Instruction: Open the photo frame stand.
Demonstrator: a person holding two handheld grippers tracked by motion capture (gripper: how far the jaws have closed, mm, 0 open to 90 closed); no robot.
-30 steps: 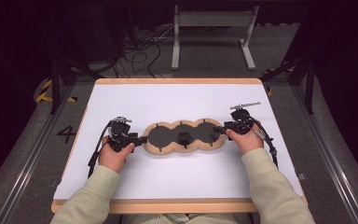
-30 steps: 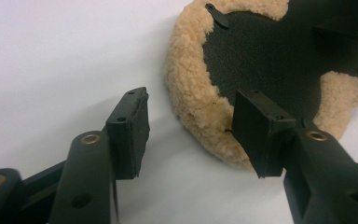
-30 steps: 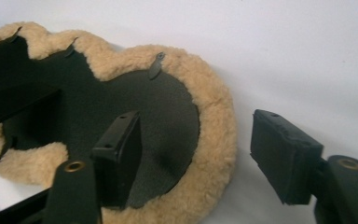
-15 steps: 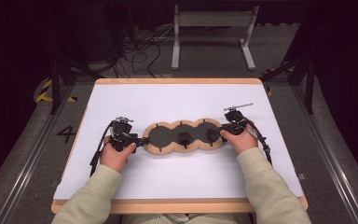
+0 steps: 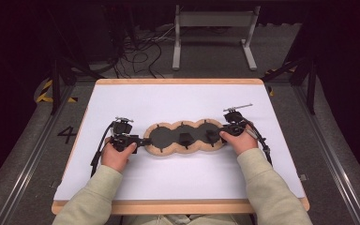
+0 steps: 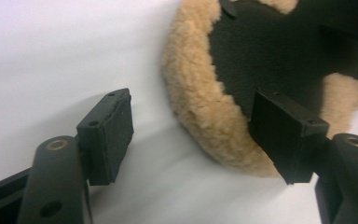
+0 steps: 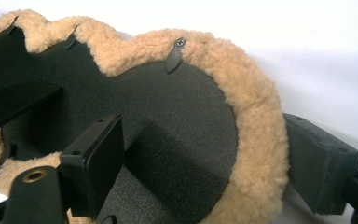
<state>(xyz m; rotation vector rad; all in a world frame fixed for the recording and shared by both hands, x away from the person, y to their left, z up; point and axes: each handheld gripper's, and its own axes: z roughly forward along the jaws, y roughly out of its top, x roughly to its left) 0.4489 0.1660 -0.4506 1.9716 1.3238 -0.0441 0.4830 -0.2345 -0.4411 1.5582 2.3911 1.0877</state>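
Observation:
A long three-lobed black pad (image 5: 168, 136) with a tan fleece rim (image 6: 200, 107) lies flat at the middle of the white table. My left gripper (image 5: 145, 140) is at its left end. Its jaws have just been opening and now stand apart astride the rim (image 6: 196, 135), one pad (image 6: 107, 135) on the table side, the other (image 6: 284, 135) over the black inside. My right gripper (image 5: 215, 135) is at the right end. Its jaws have also just been opening and straddle the rim (image 7: 261, 140) without squeezing it (image 7: 207, 168).
The white table top (image 5: 178, 101) has a wooden border. Small black tabs (image 7: 173, 55) are screwed around the pad's inner edge. Beyond the table's far edge, on the floor, are a metal stand (image 5: 213, 28) and loose cables (image 5: 140, 51).
My right gripper has shifted a little to the left, toward the pad's right end. The left hand and the pad have stayed where they were.

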